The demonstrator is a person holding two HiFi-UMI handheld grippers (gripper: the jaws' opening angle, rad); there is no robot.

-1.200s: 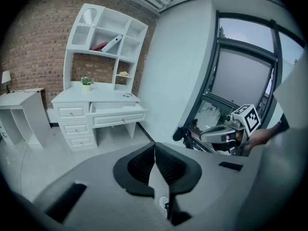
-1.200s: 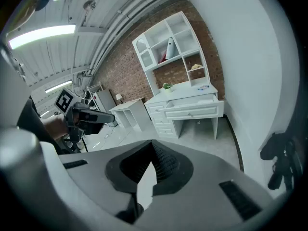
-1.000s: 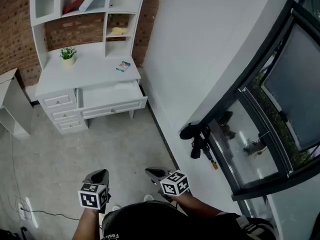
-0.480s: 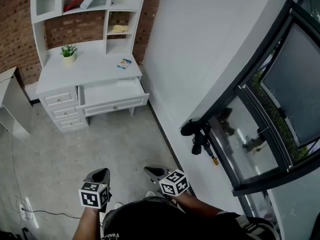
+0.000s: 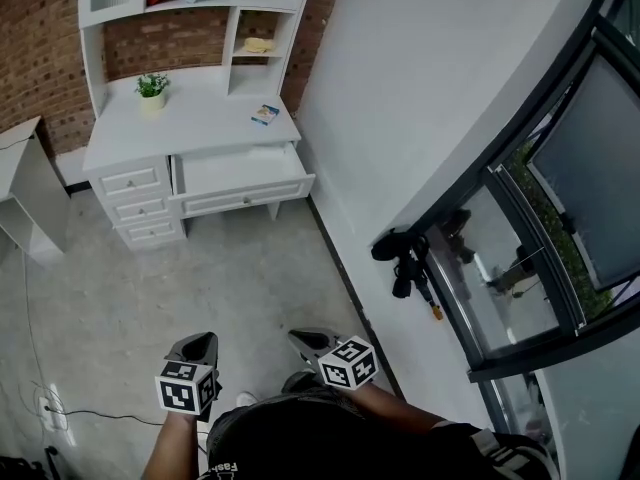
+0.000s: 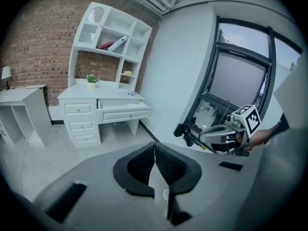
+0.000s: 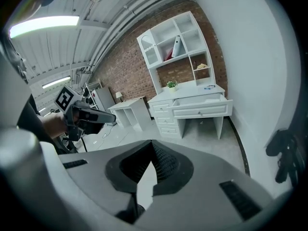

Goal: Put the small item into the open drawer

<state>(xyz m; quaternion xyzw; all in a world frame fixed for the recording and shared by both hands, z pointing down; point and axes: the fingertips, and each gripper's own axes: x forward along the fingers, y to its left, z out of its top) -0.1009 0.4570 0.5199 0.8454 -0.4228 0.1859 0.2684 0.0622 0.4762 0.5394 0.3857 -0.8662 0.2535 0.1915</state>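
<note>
1. The head view looks steeply down from above the person, well back from the white drawered worktop (image 5: 200,118).
2. The left gripper view looks low along the left tongs (image 6: 154,147) towards that far worktop (image 6: 82,94).
3. The right gripper view looks along the right tongs (image 7: 153,144); all three share the worktop (image 7: 192,93).

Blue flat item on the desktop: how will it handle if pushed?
The blue flat item lies low on the white desk, so it probably won't roll or tip. It looks thin and light, so it may slide on the smooth top when pushed. Material unclear.
</note>
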